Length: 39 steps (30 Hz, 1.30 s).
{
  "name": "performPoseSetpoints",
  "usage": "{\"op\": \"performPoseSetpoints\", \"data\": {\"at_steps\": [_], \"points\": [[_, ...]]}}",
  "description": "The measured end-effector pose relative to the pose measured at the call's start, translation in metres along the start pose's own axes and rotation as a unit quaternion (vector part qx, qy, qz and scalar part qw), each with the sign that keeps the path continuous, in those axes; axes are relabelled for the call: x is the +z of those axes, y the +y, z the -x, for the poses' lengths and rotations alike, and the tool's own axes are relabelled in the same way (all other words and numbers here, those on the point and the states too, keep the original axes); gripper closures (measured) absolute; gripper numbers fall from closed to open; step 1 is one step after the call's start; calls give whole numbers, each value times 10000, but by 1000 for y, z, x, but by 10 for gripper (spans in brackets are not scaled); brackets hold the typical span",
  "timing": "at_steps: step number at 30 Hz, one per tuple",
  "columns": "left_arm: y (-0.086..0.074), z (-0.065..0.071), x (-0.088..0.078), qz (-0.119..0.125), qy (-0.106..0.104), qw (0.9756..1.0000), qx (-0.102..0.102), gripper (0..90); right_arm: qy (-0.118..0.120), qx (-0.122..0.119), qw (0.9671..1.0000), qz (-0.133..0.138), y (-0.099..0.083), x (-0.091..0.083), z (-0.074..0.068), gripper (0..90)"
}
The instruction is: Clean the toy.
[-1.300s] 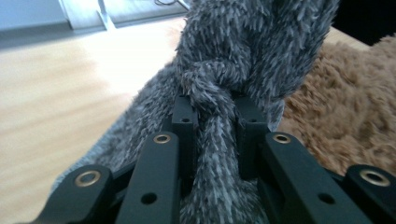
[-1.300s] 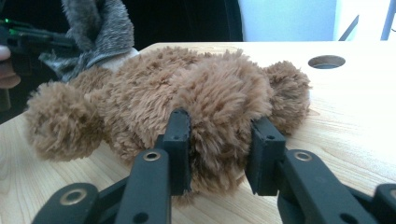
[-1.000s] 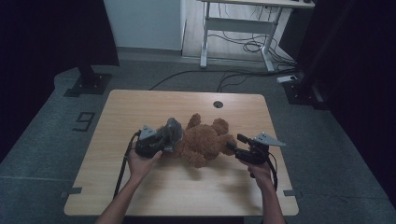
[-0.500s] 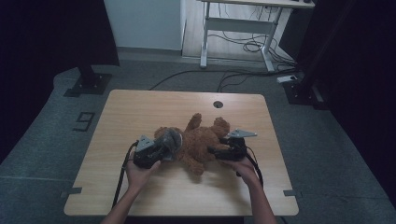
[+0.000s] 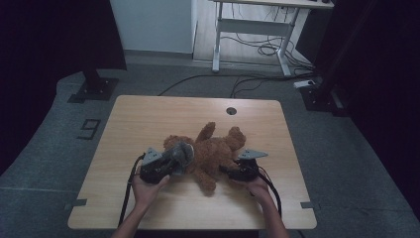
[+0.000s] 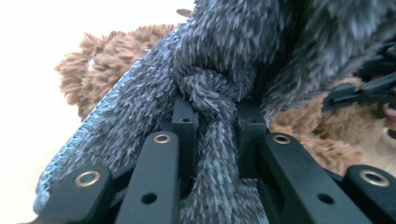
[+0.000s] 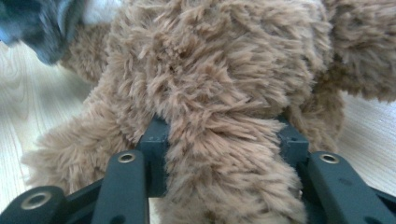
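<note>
A brown teddy bear [image 5: 218, 151] lies on the wooden table [image 5: 163, 114], with a grey fuzzy scarf [image 5: 182, 152] at its left end. My left gripper [image 5: 177, 159] is shut on the scarf; in the left gripper view its jaws [image 6: 212, 126] pinch a knotted strand of the scarf [image 6: 224, 56], with the bear [image 6: 98, 60] behind. My right gripper [image 5: 229, 171] is at the bear's right side. Its jaws [image 7: 224, 135] have just been closing and now squeeze a furry limb of the bear [image 7: 210, 70]. The scarf [image 7: 42, 28] shows top left there.
A round cable hole [image 5: 231, 111] sits near the table's far edge. A desk frame with cables [image 5: 257, 34] stands on the floor beyond. The far half of the table has free room. The other gripper [image 6: 369, 88] shows at right in the left gripper view.
The right gripper came left and down from beside the bear and closed its jaws around the bear's limb. The left gripper, scarf and bear shifted slightly toward the table's front.
</note>
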<state>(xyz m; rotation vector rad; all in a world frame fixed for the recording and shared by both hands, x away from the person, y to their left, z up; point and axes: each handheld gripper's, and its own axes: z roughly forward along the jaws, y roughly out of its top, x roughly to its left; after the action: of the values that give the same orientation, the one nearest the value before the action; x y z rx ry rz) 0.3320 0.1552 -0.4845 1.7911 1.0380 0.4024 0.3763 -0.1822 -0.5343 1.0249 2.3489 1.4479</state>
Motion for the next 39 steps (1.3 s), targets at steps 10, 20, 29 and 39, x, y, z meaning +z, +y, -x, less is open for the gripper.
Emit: {"op": "performPoseSetpoints", "data": {"at_steps": [10, 20, 29, 39], "points": [[58, 73, 33, 26, -492, 9962, 723, 738, 5, -282, 9996, -63, -5, -3, -4, 540], [50, 104, 103, -529, -331, 9940, 898, 740, 30, -95, 9999, -12, -13, -3, -1, 551], [48, 95, 84, -543, -187, 9927, 1062, 741, 53, -176, 9998, -69, -13, -3, -3, 576], [48, 52, 52, -491, 289, 9937, 965, 740, 72, -214, 9997, -113, -12, -4, -3, 583]]}}
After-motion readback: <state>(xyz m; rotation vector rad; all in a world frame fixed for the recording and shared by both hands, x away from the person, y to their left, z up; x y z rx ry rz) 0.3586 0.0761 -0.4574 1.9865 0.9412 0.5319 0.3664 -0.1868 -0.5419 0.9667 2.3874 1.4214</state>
